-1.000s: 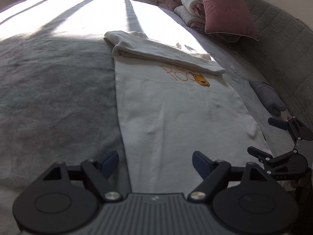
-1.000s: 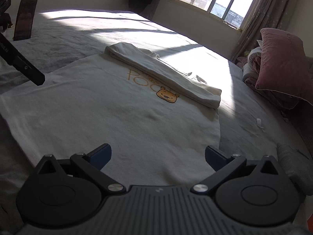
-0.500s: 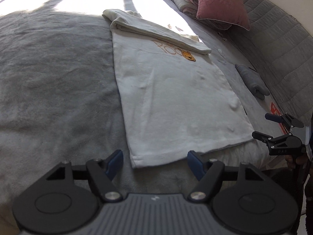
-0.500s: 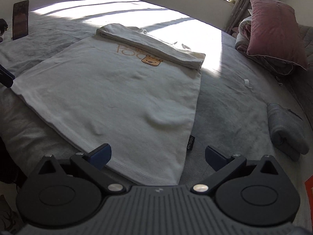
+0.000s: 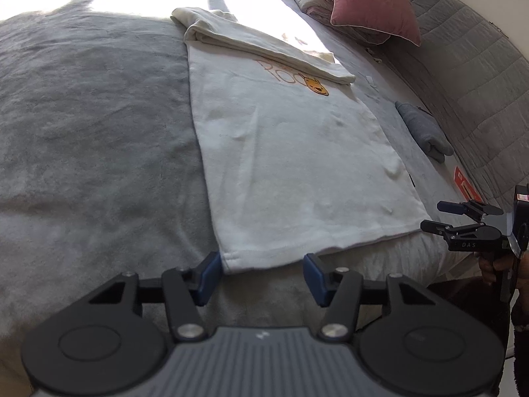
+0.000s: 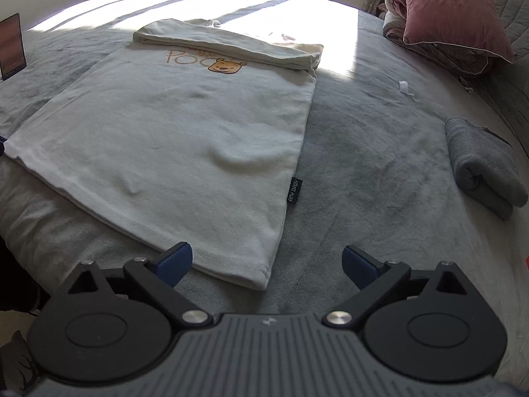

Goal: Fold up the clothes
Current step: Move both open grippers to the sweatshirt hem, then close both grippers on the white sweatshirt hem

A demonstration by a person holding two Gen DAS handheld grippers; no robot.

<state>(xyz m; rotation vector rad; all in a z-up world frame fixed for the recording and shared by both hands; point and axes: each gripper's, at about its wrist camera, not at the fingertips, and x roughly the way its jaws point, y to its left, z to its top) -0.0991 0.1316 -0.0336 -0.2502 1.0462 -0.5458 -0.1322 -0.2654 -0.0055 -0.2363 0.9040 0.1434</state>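
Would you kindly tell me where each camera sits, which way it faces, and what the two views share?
Left wrist: on the left gripper, open at the hem's left corner of the white T-shirt, looking up the bed; the right gripper and a hand show at right.
Right wrist: on the right gripper, open at the hem's right corner, facing the pink pillow.
Shared: T-shirt, bear print, rolled grey towel, grey blanket.

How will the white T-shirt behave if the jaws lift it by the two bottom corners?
The white T-shirt is probably floppy: it lies flat with soft wrinkles, so the middle should sag between the corners. It looks thin, so likely light. The folded sleeves at the top may slip open, and the plush grey blanket may drag on it.
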